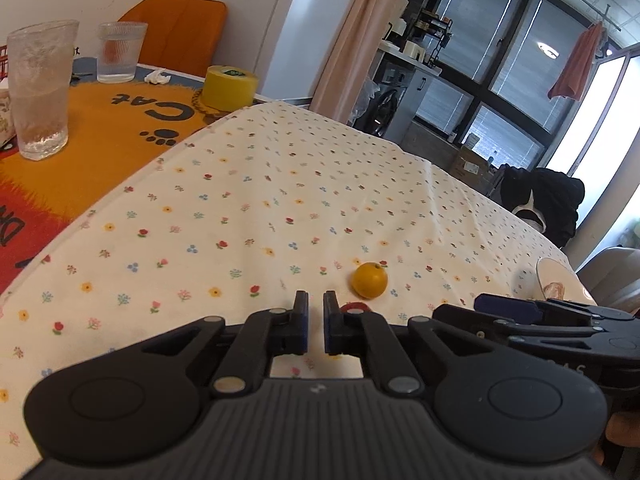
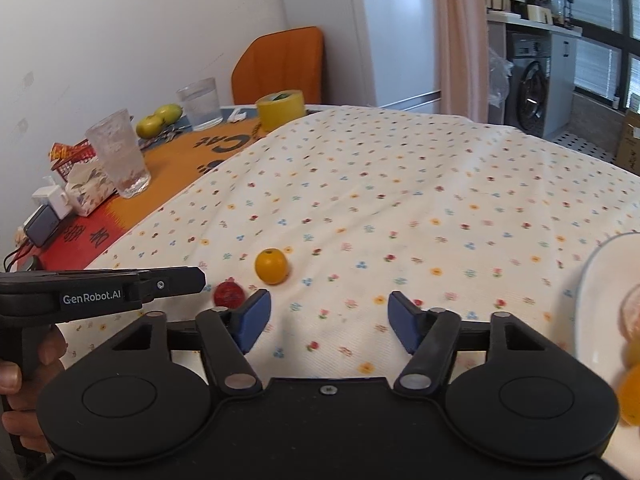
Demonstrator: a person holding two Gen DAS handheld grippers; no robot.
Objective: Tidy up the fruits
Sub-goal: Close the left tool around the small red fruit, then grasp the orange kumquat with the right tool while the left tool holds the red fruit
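Your left gripper [image 1: 315, 322]: fingers nearly closed, nothing held. Your right gripper [image 2: 329, 318]: wide open, empty. Plate [image 2: 592, 300] at right edge already holds some fruit. Left to do: orange fruit [image 2: 272, 266] and red fruit [image 2: 228, 295], lower centre-left on tablecloth [image 2: 400, 200].

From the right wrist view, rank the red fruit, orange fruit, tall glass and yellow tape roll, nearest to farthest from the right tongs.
1. Red fruit: on the floral cloth, just beyond the left finger of the right tongs.
2. Orange fruit: slightly farther out, also left of centre.
3. Tall glass: far left, on the orange mat.
4. Yellow tape roll: at the table's far end, near the chair.
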